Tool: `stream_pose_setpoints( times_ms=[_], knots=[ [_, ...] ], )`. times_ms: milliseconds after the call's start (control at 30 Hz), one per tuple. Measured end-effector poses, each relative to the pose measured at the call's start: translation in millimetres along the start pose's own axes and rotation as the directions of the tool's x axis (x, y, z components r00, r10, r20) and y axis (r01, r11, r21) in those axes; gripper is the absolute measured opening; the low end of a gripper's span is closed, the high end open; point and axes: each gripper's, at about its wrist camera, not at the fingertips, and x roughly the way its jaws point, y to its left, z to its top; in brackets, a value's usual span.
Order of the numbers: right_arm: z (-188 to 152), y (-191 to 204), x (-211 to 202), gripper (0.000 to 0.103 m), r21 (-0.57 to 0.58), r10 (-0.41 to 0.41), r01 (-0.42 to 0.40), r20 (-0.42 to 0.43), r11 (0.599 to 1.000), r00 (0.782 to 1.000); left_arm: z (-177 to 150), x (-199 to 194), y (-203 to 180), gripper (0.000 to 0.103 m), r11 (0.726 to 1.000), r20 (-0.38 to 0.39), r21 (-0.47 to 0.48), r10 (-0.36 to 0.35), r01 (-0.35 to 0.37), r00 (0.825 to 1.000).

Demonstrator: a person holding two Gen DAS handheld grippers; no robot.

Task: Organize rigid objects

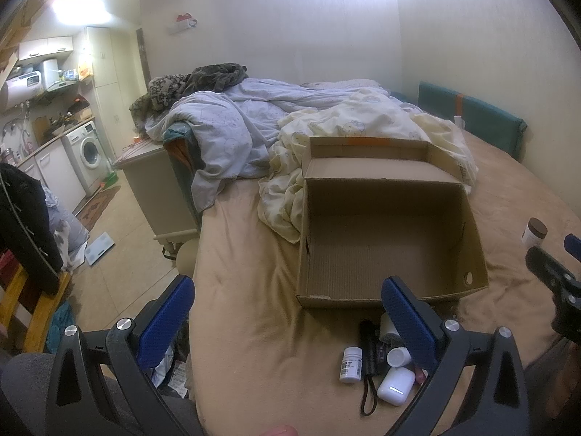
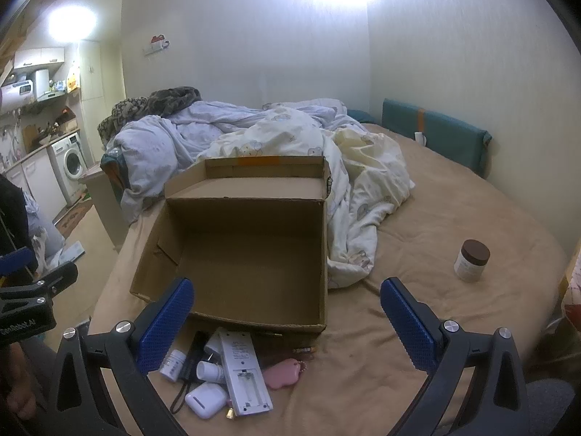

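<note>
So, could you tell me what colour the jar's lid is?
Dark brown, on a white jar; clearest in the right wrist view.

The open box (image 2: pixel 250 254) sits on the bed (image 2: pixel 435 218) with its top clear, and its raised lid flap (image 2: pixel 250 178) walls off the far side. A crumpled duvet (image 2: pixel 359 196) presses against the box's right wall. Small items crowd the sheet just before the near wall: a remote (image 2: pixel 243 374), an earbud case (image 2: pixel 205 399), white bottles (image 1: pixel 351 363) and a pink tag (image 2: pixel 285 374). Right of them the sheet lies bare as far as a jar (image 2: pixel 471 259), well apart.
</note>
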Motion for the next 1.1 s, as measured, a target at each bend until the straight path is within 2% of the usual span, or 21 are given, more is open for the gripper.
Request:
stream_pose_setpoints(
  times_ms=[1100],
  knots=[
    [0.7, -0.1, -0.5, 0.103, -0.002, -0.006, 0.006, 0.003, 1.0, 1.0, -5.0, 0.6, -0.8, 0.102, 1.0, 0.002, 0.006, 0.001, -0.001, 1.0]
  ],
)
